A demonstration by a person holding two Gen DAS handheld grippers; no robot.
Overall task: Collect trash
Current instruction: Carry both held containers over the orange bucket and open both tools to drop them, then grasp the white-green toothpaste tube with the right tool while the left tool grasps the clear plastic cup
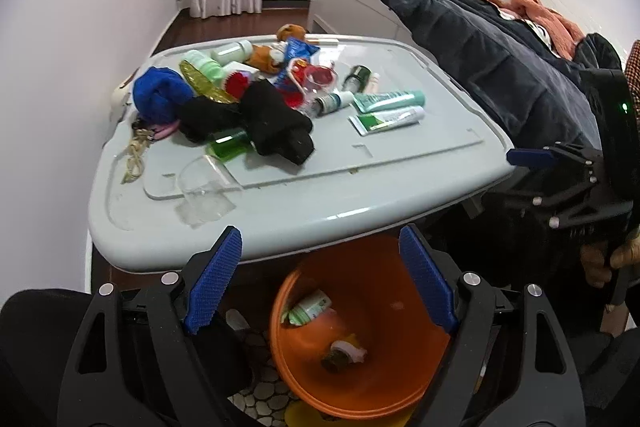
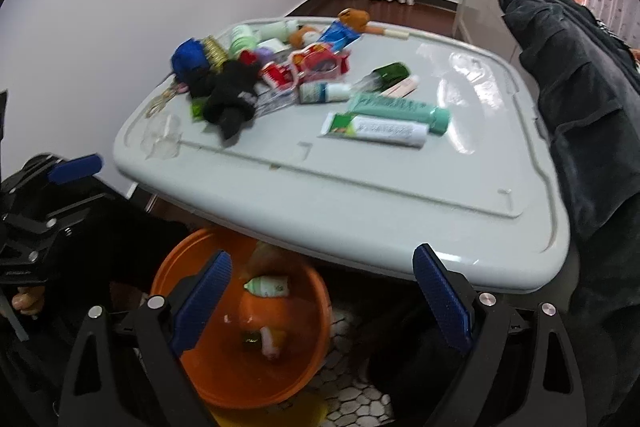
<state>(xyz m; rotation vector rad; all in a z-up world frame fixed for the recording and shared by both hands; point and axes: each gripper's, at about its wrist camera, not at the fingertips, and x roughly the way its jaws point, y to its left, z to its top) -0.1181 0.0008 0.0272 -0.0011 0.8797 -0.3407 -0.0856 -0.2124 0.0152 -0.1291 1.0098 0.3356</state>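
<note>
An orange bucket (image 1: 360,367) stands on the floor under the near edge of a grey lid-topped table (image 1: 320,195); it holds a white-green bottle (image 1: 310,307) and a small pink-capped item (image 1: 344,351). My left gripper (image 1: 320,267) is open and empty, just above the bucket. My right gripper (image 2: 324,291) is open and empty, over the bucket (image 2: 240,367) and the table's (image 2: 400,211) front edge. On the table lie two toothpaste tubes (image 2: 380,131), a small white bottle (image 2: 324,93), a dark green bottle (image 2: 390,71) and a pile of clutter (image 1: 248,95).
The pile holds black cloth (image 1: 276,123), a blue cloth (image 1: 160,95), a green bottle (image 1: 228,145), red packets (image 2: 316,63) and a plush toy (image 1: 292,33). A clear cup (image 1: 200,183) lies at the table's near left. A bed with dark bedding (image 1: 500,59) flanks the right; a wall flanks the left.
</note>
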